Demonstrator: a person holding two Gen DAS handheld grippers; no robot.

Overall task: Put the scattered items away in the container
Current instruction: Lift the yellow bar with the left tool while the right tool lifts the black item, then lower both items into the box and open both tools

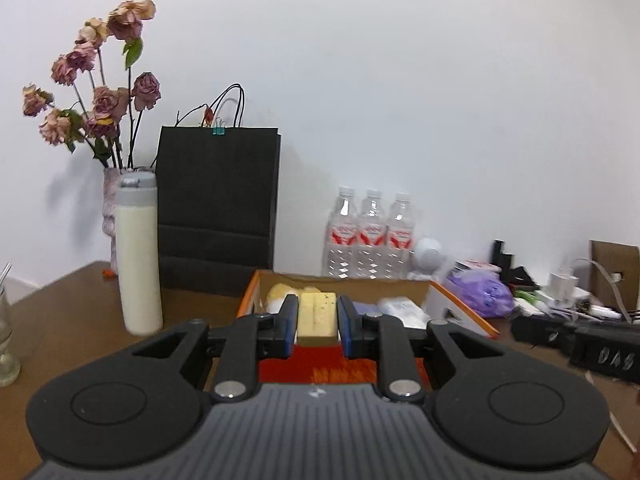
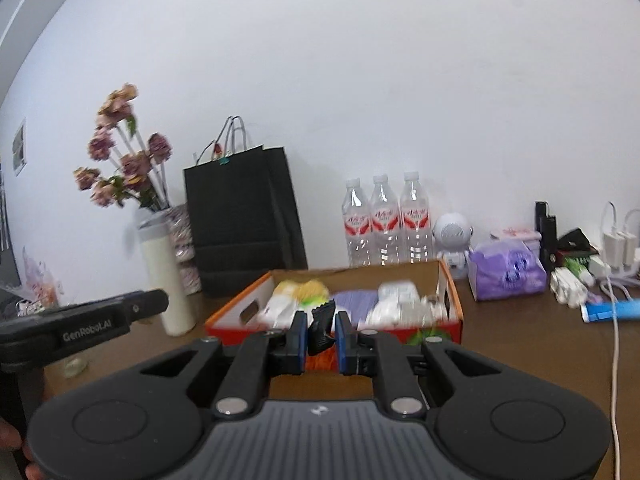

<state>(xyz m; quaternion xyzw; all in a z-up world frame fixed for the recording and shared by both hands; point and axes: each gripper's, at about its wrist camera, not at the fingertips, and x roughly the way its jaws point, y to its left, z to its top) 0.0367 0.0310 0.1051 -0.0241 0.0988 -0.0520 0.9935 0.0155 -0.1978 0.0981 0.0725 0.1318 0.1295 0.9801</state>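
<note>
Left wrist | left gripper [image 1: 318, 322] clamps rectangular yellow block [image 1: 317, 318] | cardboard box [image 1: 344, 281]

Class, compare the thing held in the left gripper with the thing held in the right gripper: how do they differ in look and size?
The left gripper holds a pale yellow block, smooth and rectangular; the right gripper holds a small black object, dark and ridged. The yellow block fills a wider gap between the jaws; the black object needs a narrower one. Both are clamped in front of the orange cardboard box.

Box [image 2: 450, 292] open above; bottles [image 2: 386, 220] crowd behind.
</note>
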